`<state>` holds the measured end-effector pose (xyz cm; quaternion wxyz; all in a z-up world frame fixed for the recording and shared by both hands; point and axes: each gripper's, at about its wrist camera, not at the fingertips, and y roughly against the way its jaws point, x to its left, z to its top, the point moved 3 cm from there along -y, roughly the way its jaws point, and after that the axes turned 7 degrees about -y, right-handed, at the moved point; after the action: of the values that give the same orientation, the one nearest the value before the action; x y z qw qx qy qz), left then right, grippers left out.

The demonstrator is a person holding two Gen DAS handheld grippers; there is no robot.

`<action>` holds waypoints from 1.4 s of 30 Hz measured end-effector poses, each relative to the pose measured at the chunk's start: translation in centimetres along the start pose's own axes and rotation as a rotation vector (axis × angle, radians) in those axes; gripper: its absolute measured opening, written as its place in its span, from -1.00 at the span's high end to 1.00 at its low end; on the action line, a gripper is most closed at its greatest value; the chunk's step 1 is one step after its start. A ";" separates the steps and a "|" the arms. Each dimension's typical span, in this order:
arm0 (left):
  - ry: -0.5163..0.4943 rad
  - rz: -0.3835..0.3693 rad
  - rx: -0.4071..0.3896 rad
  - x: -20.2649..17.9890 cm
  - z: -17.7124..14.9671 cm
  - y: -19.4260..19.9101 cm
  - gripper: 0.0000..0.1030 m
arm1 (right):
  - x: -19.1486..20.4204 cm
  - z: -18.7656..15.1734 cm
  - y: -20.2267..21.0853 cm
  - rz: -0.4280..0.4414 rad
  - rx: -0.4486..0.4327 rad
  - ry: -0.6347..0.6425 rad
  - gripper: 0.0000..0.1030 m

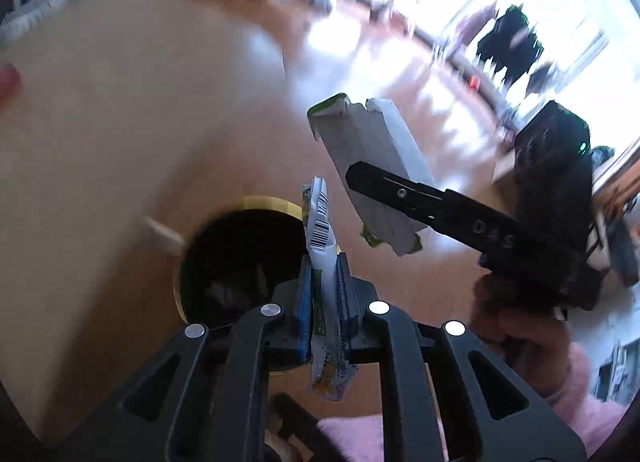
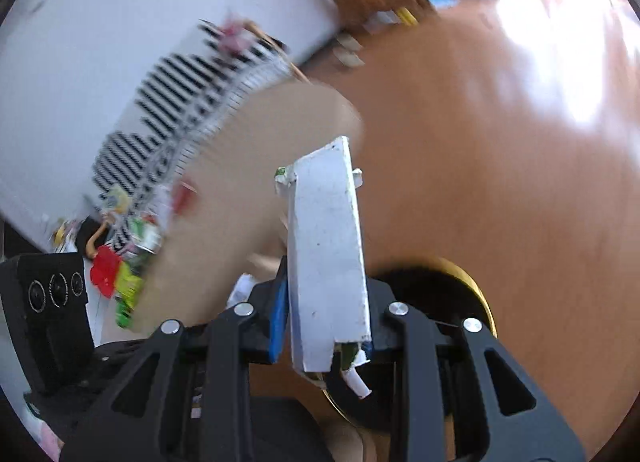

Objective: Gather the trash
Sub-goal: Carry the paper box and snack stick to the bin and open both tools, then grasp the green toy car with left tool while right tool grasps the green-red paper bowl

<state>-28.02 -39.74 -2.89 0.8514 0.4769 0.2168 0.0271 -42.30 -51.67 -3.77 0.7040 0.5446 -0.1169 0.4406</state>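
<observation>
On the left, the bin — dark inside, gold-rimmed — sits on the tan rug, a little paper already in it. Just above its rim, the left gripper pinches a barcode wrapper. Further right, the right gripper clamps a torn white carton, near the bin too. Neither piece is dropped yet, and bright litter waits by the rug's edge.
</observation>
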 end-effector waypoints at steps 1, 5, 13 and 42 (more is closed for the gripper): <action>-0.006 0.018 0.061 0.1 -0.8 -1.8 0.80 | -2.1 -1.2 -1.2 -0.017 0.057 -0.040 0.45; -0.005 0.034 0.107 0.4 -0.6 -3.1 0.80 | -5.8 -3.0 -3.0 -0.015 0.128 -0.107 0.45; -0.019 0.050 0.156 0.2 -0.7 -4.8 0.80 | -6.3 -2.5 -3.8 0.004 0.145 -0.109 0.45; 0.403 0.798 -0.279 21.7 -13.1 26.1 -0.88 | 4.6 0.0 -3.3 -0.251 -0.108 0.207 -0.86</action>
<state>-9.39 -9.55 5.28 0.7715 0.3892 0.1717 0.4732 -37.13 -49.48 -2.93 0.7900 0.4680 0.0014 0.3960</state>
